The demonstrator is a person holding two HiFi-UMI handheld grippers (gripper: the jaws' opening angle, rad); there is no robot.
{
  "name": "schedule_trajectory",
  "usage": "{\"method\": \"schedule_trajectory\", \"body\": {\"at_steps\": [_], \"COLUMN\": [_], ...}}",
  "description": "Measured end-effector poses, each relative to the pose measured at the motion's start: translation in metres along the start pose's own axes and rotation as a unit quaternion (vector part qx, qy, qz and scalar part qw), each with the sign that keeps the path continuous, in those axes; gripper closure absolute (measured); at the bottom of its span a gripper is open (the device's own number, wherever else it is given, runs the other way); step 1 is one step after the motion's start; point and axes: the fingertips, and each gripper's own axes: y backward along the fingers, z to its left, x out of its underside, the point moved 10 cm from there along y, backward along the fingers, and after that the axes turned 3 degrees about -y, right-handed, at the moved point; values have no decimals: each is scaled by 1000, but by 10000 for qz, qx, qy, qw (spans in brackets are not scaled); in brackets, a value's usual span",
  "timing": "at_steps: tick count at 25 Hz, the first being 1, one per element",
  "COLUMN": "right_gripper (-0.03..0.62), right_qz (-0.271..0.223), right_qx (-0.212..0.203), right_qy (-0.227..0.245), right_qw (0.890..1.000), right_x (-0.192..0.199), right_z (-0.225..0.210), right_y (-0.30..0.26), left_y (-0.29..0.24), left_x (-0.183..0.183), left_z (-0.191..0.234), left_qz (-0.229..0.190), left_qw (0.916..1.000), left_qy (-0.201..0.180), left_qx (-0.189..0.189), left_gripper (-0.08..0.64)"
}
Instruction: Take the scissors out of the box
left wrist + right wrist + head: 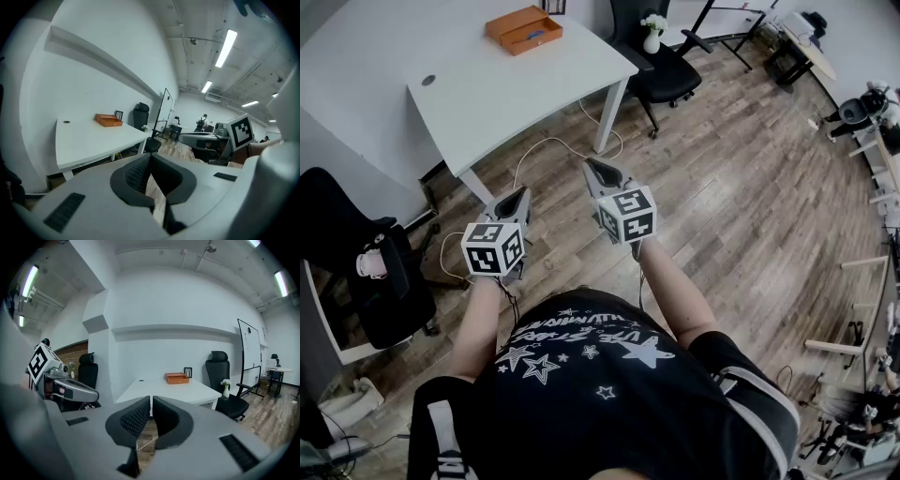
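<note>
An orange box [524, 29] lies on the far part of a white table [487, 84]; something blue shows inside it, and I cannot make out scissors. The same orange box [108, 120] appears small in the left gripper view and the box [176, 378] in the right gripper view. My left gripper [523, 192] and right gripper [591, 165] hang over the wooden floor, well short of the table. Both have their jaws together with nothing between them, as seen at the left gripper [150, 157] and the right gripper [151, 398].
A black office chair [661, 66] with a small white vase of flowers [652, 36] stands right of the table. Another black chair [366, 272] is at the left. A white cable [553, 145] loops on the floor under the table edge. Desks and equipment line the far right.
</note>
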Motion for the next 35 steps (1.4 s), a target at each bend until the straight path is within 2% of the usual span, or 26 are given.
{"method": "schedule_trajectory", "body": {"at_steps": [9, 17, 24, 30, 35], "right_gripper": [540, 546, 545, 543, 543], "right_qz": [71, 22, -73, -41, 10], "right_qx": [-48, -158, -209, -225, -250], "right_qy": [-68, -162, -331, -456, -501], "right_qw": [9999, 9997, 9992, 9987, 9984], "right_x": [10, 18, 36, 45, 42], "right_z": [-8, -23, -50, -59, -66], "right_y": [0, 18, 26, 18, -13], "left_y": [-9, -17, -28, -29, -45], "left_x": [2, 4, 11, 14, 10], "left_z": [-4, -28, -47, -42, -17], "left_qz": [58, 150, 63, 71, 42], "left_qw": [10000, 9998, 9994, 9983, 9978], "left_qy": [58, 63, 124, 222, 299], "left_qx": [-37, -100, -331, -537, -590], "left_gripper": [541, 541, 541, 541, 541]}}
